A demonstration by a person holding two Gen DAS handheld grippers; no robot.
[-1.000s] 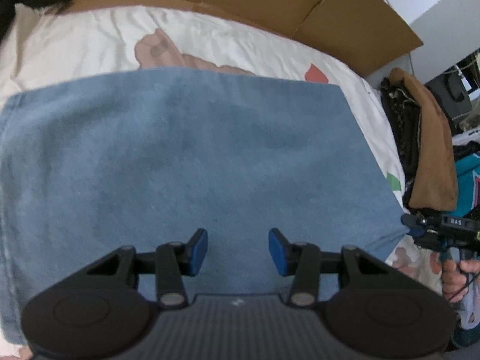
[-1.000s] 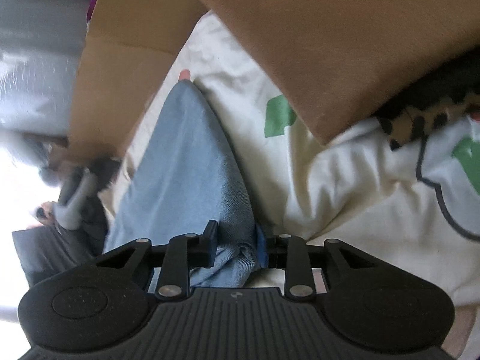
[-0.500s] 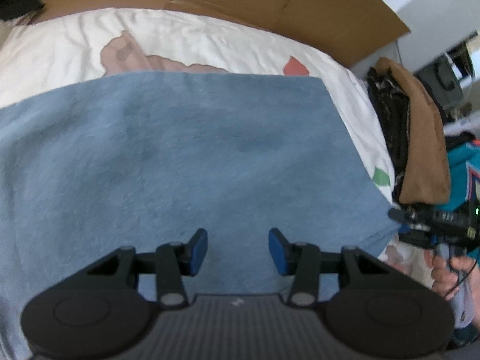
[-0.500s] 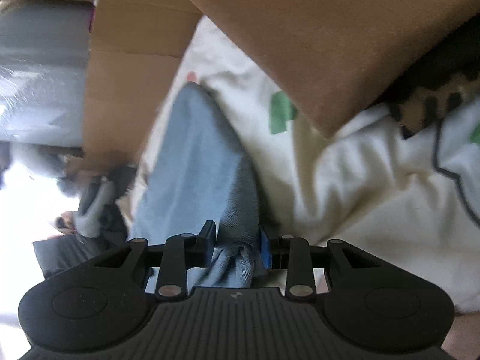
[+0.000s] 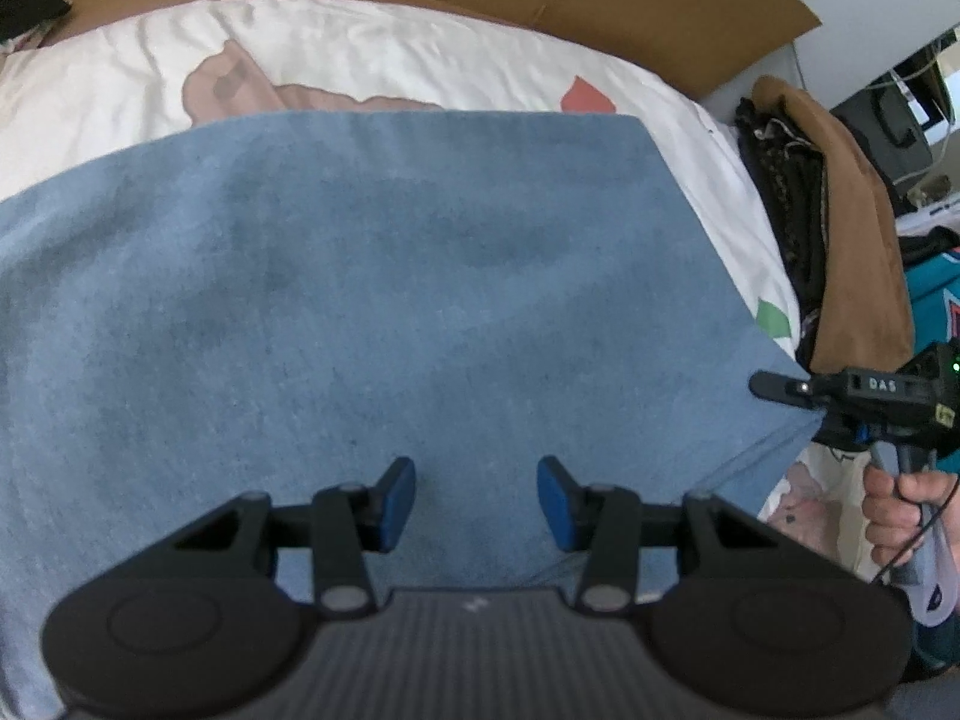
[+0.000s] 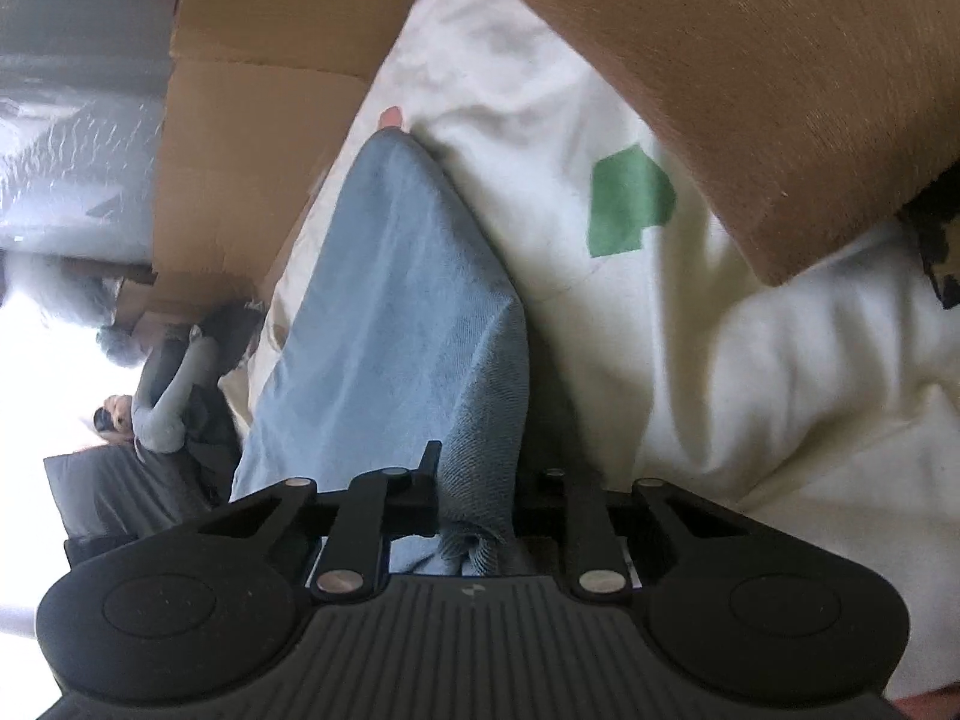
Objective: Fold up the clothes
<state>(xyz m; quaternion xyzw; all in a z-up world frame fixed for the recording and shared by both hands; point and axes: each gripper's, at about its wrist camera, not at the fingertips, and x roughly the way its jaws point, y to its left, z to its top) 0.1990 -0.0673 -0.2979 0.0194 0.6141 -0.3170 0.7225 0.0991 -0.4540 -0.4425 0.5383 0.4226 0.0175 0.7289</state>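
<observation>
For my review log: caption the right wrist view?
Right gripper shut on blue towel corner, lifted over the white sheet.

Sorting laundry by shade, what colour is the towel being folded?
Plain light blue terry towel, no pattern; clearest in the left wrist view.

Left gripper spread wide, right gripper clamped tight, hand gripping handle

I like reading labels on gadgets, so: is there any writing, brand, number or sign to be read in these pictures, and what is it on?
"DAS": white letters on the black body of the right gripper, seen from the left wrist view where it pinches the corner of the blue towel.
A small yellow sticker on the same gripper: too small to read.
A tiny pale logo mark on the ridged body behind the left gripper: a symbol, no letters.
Nothing else is legible.
</observation>
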